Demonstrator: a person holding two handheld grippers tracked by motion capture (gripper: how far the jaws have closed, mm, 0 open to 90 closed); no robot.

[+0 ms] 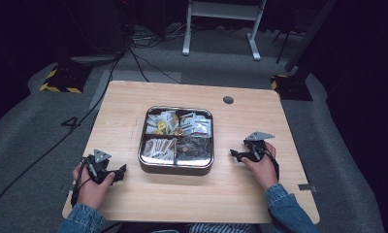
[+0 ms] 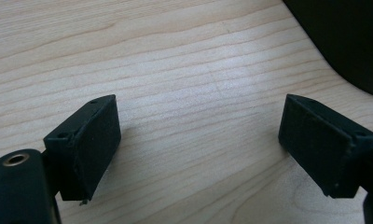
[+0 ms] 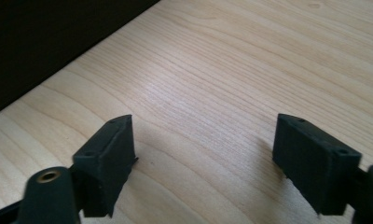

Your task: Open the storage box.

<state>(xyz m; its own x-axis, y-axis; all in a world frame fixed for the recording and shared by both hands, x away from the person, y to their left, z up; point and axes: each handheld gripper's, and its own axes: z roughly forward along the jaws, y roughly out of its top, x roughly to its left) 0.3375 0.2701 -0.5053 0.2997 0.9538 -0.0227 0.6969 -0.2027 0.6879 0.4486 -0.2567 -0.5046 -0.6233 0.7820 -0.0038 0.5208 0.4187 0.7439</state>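
Observation:
A square metal tray [image 1: 142,162] with four compartments of small packets sits at the middle of the wooden table [image 1: 124,104]. My left gripper [image 1: 120,173] rests low on the table to the tray's left, held in a hand, its jaws pointing toward the tray. My right gripper [image 1: 235,154] rests to the tray's right, jaws pointing at the tray. In the left gripper view the left gripper [image 2: 198,140] stands open over bare wood, a dark tray wall [image 2: 348,42] at the top right. In the right gripper view the right gripper [image 3: 201,161] is open over bare wood too.
A dark round hole [image 1: 228,100] marks the table's far side. Beyond the table lie cables [image 1: 148,58], a white stand's legs [image 1: 221,34] and yellow-black striped bases [image 1: 61,82] on grey floor. Bare wood lies on each side of the tray.

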